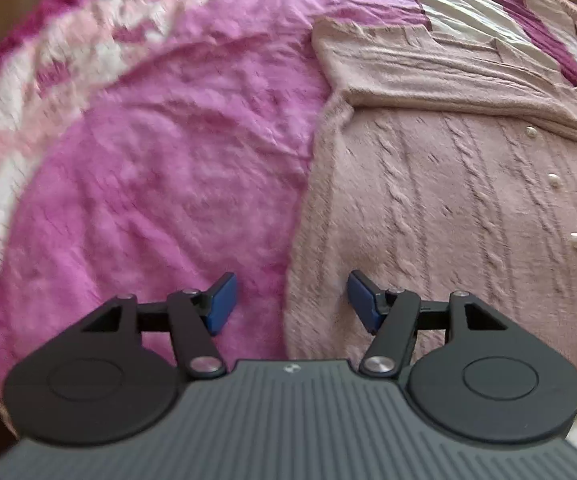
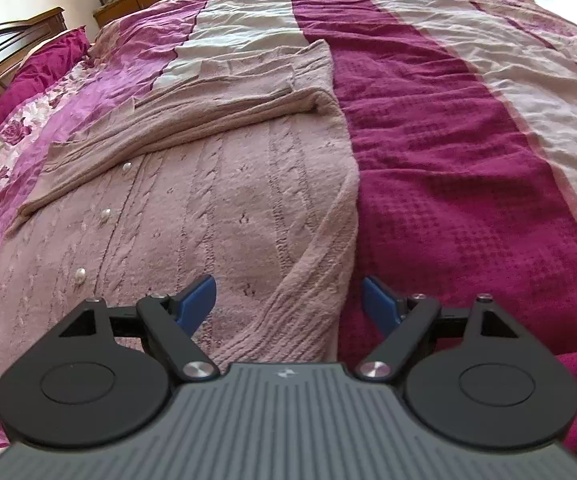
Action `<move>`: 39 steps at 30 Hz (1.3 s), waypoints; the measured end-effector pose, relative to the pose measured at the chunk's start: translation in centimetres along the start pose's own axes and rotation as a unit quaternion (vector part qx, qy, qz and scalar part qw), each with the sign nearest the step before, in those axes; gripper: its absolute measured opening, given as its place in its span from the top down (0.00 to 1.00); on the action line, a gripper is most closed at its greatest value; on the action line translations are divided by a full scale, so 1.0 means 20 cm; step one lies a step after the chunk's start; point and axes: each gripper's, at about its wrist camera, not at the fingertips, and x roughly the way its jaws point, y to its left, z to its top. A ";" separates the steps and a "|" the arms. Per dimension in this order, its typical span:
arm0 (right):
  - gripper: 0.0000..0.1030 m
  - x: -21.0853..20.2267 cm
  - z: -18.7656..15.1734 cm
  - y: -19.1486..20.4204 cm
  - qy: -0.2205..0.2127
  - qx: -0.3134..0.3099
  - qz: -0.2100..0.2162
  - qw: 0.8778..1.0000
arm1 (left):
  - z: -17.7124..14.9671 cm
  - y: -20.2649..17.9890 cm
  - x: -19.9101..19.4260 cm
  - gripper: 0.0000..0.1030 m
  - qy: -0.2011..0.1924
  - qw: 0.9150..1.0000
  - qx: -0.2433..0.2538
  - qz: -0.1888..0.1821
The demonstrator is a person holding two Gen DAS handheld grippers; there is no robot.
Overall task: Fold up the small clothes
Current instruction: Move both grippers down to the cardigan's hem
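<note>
Left wrist view first: the left gripper (image 1: 290,300) hangs over the bed with its blue pads (image 1: 220,304) apart and nothing pinched between them. It straddles the left edge of the pink cardigan (image 1: 428,208), one pad over the fuzzy magenta blanket (image 1: 148,168) and the other over the knit. My guess is it's lined up that way so it can bite the side edge near the hem. The cardigan fills the right half of the frame, lying flat with pearl buttons (image 1: 554,180) running down the far right. A sleeve (image 1: 448,76) is already folded across the chest in the upper right, which makes sense if you want a tidy rectangle before folding the body.

Right wrist view: the right gripper (image 2: 288,304) also has its jaws spread wide, nothing clamped. The cardigan's right side edge (image 2: 328,264) runs right between the pads, with the dark magenta waffle blanket (image 2: 468,200) beside it on the right of the frame. The cardigan (image 2: 216,208) takes up the centre and left, with the folded sleeve (image 2: 192,128) crossing it above the middle. The striped bedspread (image 2: 488,60) stretches off to the top.

Both grippers sit at matching bottom corners, so I reckon the next job is grabbing both and folding the hem upward.
</note>
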 end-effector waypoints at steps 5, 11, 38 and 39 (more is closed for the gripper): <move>0.17 0.03 -0.01 0.03 0.009 -0.014 -0.012 1.000 | -0.02 0.00 0.01 0.39 0.005 0.998 -0.035 -0.048; 0.17 -0.02 -0.03 0.01 0.013 -0.030 -0.059 0.998 | -0.02 -0.01 0.01 0.39 0.005 0.998 -0.032 -0.049; 0.17 -0.08 -0.03 -0.16 0.038 0.008 -0.006 0.999 | -0.03 -0.02 0.03 0.34 0.003 0.999 -0.019 -0.033; 0.18 -0.08 -0.04 -0.16 0.040 0.002 -0.002 0.999 | -0.04 -0.01 0.03 0.34 0.007 0.999 -0.019 -0.034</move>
